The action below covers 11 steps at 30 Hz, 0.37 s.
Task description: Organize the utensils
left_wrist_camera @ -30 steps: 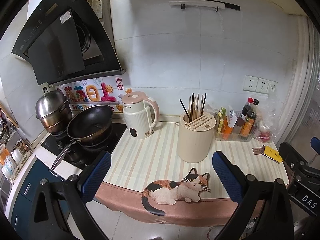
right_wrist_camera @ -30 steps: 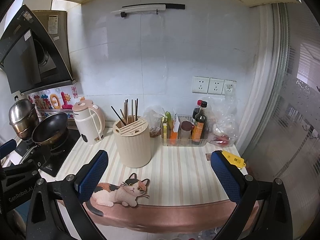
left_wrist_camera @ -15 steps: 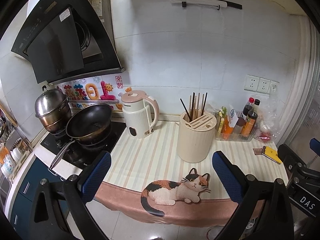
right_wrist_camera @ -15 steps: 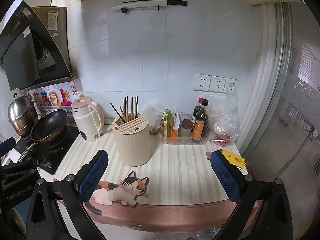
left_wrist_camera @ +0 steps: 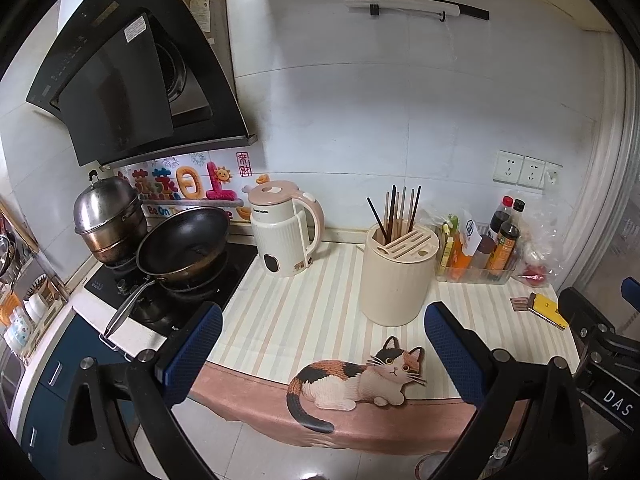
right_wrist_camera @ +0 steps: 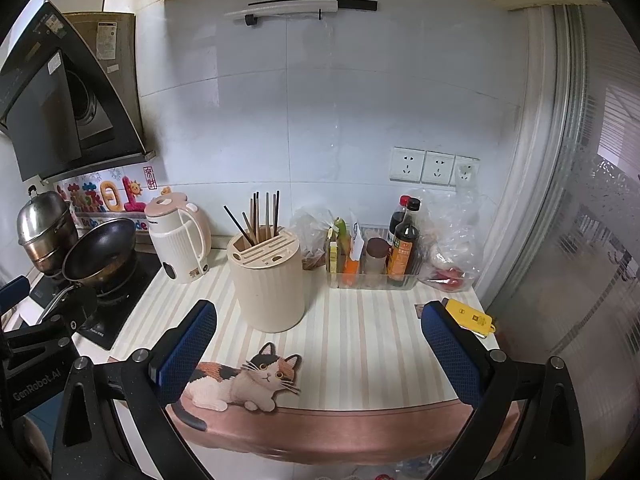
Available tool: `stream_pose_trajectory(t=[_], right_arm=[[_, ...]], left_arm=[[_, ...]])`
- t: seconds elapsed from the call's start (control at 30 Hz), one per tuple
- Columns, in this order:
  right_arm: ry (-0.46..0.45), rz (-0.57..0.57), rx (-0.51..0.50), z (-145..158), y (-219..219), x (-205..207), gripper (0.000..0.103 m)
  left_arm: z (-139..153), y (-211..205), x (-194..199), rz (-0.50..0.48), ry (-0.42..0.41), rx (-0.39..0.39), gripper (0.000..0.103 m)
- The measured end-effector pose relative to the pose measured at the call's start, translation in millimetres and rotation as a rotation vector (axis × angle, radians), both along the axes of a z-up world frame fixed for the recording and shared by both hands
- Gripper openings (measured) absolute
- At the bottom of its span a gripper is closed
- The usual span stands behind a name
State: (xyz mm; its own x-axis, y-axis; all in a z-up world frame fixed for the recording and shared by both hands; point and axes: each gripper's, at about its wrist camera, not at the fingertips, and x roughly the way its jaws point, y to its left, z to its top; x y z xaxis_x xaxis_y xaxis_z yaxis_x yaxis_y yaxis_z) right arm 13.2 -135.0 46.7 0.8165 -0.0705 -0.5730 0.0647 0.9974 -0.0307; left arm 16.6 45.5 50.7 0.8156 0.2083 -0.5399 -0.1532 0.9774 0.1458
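Both grippers hung in front of the counter with nothing in them — the left gripper (left_wrist_camera: pixel 322 342) and the right gripper (right_wrist_camera: pixel 318 338) each had their blue pads spread wide. Readable writing: "GenRobot.AI" on the left one's body in the right view, "DAS" on the right one's in the left view. Chopsticks (right_wrist_camera: pixel 256 218) stood upright in a ribbed cream holder (right_wrist_camera: pixel 268 282) mid-counter, between the kettle (right_wrist_camera: pixel 178 238) and the condiment tray (right_wrist_camera: pixel 370 280).
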Motion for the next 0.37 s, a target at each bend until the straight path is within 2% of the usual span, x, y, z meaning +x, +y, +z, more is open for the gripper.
stream_pose_trajectory(t=[0.37], right_arm=[[0.0,0.0,0.0,0.9,1.0,-1.0,0.103]], left_arm=[[-0.9,1.0,-4.3,0.001,0.0,0.0,0.103]])
